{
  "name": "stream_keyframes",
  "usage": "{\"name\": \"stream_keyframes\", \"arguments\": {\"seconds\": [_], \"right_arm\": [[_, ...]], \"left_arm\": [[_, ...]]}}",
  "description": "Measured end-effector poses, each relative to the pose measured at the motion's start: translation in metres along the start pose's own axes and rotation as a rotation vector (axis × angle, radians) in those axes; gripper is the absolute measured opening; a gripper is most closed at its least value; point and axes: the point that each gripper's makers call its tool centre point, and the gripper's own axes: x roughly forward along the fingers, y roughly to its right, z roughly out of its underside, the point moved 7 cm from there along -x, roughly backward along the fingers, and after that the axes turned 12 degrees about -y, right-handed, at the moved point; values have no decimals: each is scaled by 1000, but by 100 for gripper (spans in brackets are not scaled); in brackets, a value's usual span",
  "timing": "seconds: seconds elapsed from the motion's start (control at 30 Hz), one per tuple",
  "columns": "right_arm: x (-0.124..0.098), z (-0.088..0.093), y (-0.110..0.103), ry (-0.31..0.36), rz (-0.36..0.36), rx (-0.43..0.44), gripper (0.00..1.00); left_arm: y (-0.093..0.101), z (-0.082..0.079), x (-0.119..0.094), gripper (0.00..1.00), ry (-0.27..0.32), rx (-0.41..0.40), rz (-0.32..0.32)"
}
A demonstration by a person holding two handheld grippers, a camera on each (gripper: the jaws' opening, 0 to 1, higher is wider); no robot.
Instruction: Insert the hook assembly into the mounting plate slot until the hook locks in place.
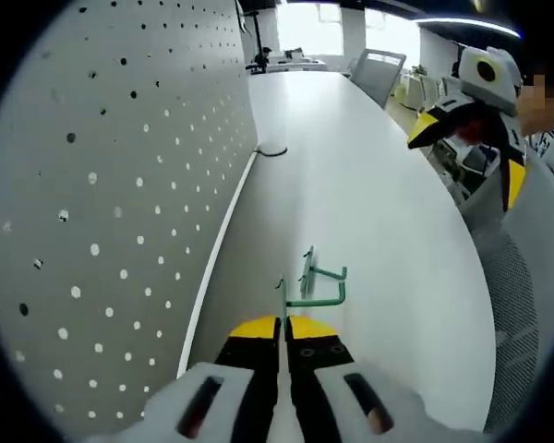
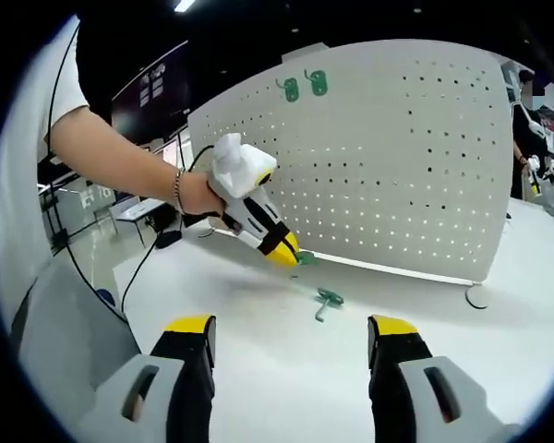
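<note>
Left gripper view
Left gripper (image 1: 283, 325): jaws pressed together, pinching a green hook (image 1: 317, 286) at their tips.
Hook: over the white table (image 1: 388, 221), just beside the pegboard (image 1: 120, 185).

Right gripper view
Right gripper (image 2: 291, 334): jaws spread wide, holding nothing.
Second green hook (image 2: 327, 299): lying on the table near the pegboard's foot.
Mounted hooks (image 2: 304, 86): two, high on the pegboard.

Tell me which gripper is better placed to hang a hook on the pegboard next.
Probably the left gripper: its jaws are shut on a green hook beside the pegboard. The right gripper hangs open, farther back.
</note>
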Motion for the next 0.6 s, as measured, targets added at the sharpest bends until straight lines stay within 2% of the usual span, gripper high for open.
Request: {"name": "stream_keyframes", "arguments": {"seconds": [0.2,0.6], "right_arm": [[-2,0,3,13,7,21,65],[-1,-2,1,16,0,11,65]], "left_arm": [[1,-2,-7,2,40,-10,-16],[4,-1,-18,1,107,-69,-44]]}}
